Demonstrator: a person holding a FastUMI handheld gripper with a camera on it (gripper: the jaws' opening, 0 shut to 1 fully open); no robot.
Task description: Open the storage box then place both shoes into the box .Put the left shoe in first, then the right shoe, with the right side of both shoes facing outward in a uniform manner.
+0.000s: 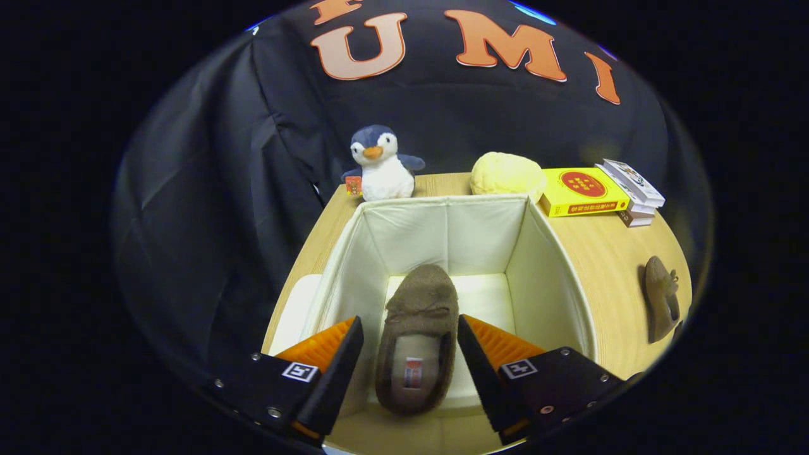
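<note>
fingers flank shoe, penguin beyond

We see the gripper as two wedge-shaped fingers that taper forward, each with a ribbed outer flank running back from its tip. Behind each finger sits a dark, flat, angular block studded with small silver screws. Each block carries a small square white tag printed with a black pattern, one near each finger's base.
</note>
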